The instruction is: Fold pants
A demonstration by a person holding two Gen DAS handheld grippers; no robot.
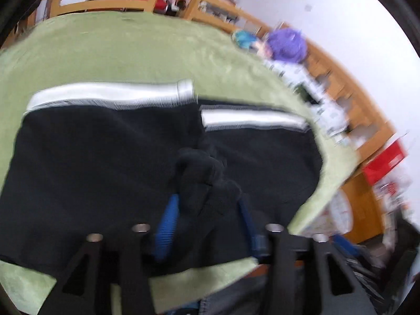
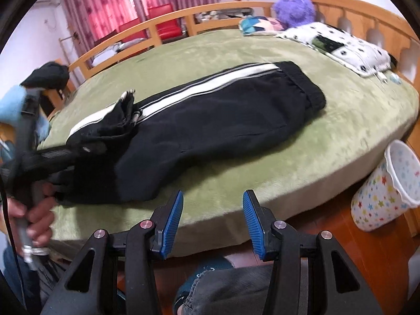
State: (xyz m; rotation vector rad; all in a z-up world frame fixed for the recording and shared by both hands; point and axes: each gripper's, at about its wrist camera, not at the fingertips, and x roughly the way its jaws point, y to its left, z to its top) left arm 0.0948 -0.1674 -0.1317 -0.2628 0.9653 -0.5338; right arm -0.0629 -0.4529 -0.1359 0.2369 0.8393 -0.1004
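Note:
Black pants [image 2: 210, 120] with a white side stripe lie lengthwise on the green bed cover [image 2: 262, 178], waistband at the far right. The leg end is folded back over the pants at the left. My left gripper [image 1: 207, 204] sits over that folded part [image 1: 92, 157], its jaws apart, with a bunched wad of black cloth [image 1: 202, 173] between the blue pads [image 1: 166, 225]. Seen from the right wrist view, the left gripper [image 2: 68, 155] rests low on the pants' left end, held by a hand [image 2: 34, 218]. My right gripper [image 2: 214, 194] stands open over the bed's front edge, nothing between its fingers.
A spotted pillow [image 2: 341, 47], a purple plush toy [image 2: 294, 5] and a patterned cushion [image 2: 252, 26] lie at the bed's far right. A wooden rail [image 2: 157, 23] rings the bed. A star-patterned bucket [image 2: 386, 189] stands on the floor at the right. A knee in jeans [image 2: 223, 288] is below.

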